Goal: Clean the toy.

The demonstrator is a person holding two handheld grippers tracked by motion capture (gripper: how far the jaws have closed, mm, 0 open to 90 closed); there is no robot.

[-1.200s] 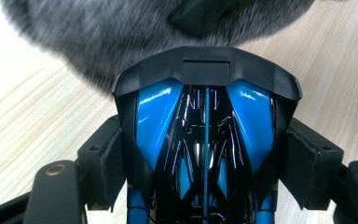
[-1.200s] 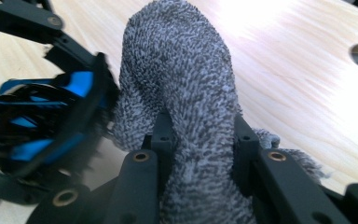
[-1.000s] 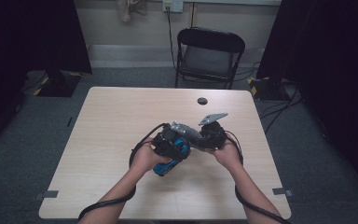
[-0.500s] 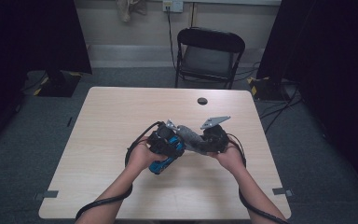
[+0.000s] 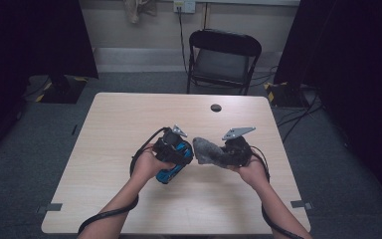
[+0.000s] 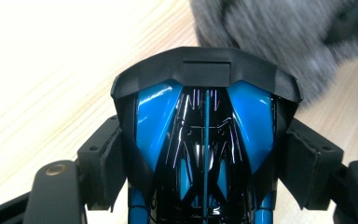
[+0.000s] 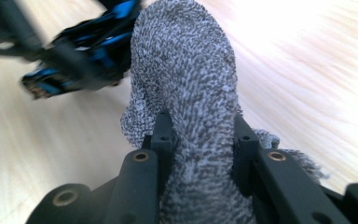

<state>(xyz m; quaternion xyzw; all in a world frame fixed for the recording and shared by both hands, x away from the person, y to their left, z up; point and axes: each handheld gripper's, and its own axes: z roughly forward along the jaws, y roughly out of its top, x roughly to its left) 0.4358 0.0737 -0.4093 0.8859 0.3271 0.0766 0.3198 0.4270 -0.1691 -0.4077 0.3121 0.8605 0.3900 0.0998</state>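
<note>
Your left gripper point(image 5: 181, 149) has its jaws set wide around a blue and black toy car point(image 6: 205, 154), with the pads pressed against both of its flanks; you are holding the car clear of the table point(image 5: 129, 124). In the left gripper view the car's black front edge sits beyond the jaw tips, and the grey cloth lies just past it, up and to the right.

Your right gripper point(image 5: 224, 154) is clamped narrow on a grey knitted cloth point(image 7: 186, 84). In the right gripper view the cloth is bunched between the two jaws and bulges out ahead of them in a rounded lump. The car in your left gripper shows beyond that lump, to its upper left, blurred.

From the high view both grippers meet over the middle of the table, tips facing one another. The cloth point(image 5: 206, 151) reaches from your right gripper toward the car point(image 5: 171, 167) and sits just beside it; whether the two touch, the pictures do not settle. A small dark round thing point(image 5: 216, 107) lies on the table well beyond both grippers, toward the folding chair point(image 5: 224, 55).
</note>
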